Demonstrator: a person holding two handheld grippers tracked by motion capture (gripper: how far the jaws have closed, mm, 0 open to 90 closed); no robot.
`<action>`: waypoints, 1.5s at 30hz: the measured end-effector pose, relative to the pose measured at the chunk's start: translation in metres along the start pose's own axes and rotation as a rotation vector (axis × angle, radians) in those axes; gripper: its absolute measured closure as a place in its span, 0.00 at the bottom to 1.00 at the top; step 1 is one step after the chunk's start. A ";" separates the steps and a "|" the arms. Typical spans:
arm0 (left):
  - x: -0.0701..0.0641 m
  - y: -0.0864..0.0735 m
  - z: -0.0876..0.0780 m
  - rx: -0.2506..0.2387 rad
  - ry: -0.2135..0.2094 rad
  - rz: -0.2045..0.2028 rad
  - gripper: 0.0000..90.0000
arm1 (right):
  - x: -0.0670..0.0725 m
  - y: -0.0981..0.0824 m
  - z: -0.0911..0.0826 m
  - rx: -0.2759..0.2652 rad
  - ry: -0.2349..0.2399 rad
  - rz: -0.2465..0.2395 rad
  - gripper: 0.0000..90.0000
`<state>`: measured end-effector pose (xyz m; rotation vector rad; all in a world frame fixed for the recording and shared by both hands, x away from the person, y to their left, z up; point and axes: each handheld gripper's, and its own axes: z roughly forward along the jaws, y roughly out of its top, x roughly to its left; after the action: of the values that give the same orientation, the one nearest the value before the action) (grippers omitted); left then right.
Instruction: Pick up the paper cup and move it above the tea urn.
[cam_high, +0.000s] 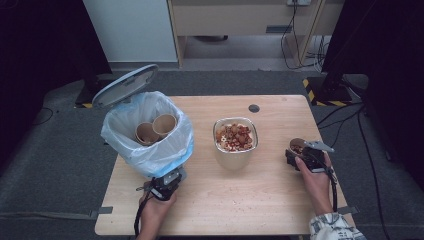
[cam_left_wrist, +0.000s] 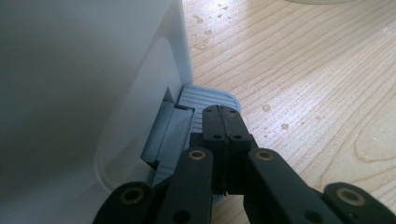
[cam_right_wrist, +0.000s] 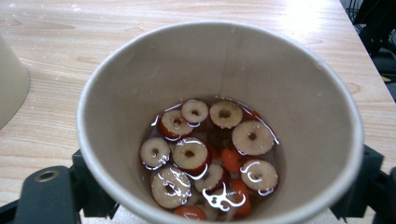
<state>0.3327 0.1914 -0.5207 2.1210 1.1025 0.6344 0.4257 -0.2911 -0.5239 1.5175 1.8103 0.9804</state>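
Brown paper cup (cam_right_wrist: 219, 116) with sliced red fruit in a little liquid sits between the jaws of the right hand-held gripper (cam_high: 300, 152), to the right of the metal bowl (cam_high: 236, 135) in the middle of the worktop (cam_high: 220, 200). In the right gripper view the jaws flank the cup low on both sides; whether the pads already press on its wall I cannot tell. The left hand-held gripper (cam_left_wrist: 223, 122) is shut, its tips set down on the grey pedal (cam_left_wrist: 205, 100) at the foot of the white bin (cam_high: 147, 132), which stands left of the bowl with its lid (cam_high: 125, 85) up and two used cups (cam_high: 156, 129) inside.

My reading: the cup is being taken up so its contents can go into the bowl – and then the cup into the bin. Squeeze gently, since thin paper buckles, and keep the cup upright on the way to the bowl so nothing slops out. Hold the pedal down steadily – the lid needs to stay up.
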 end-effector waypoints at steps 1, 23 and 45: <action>0.000 0.000 0.000 0.000 0.000 0.000 0.99 | 0.000 0.000 0.000 0.000 0.000 0.000 0.19; 0.000 0.000 0.000 0.000 -0.002 -0.002 0.99 | -0.002 0.004 -0.005 -0.017 0.022 -0.028 0.38; 0.001 0.000 0.000 -0.002 -0.007 -0.007 0.99 | 0.030 0.021 -0.024 -0.036 0.098 -0.168 0.41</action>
<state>0.3330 0.1923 -0.5208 2.1149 1.1045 0.6248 0.4127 -0.2642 -0.4920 1.2926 1.9426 1.0140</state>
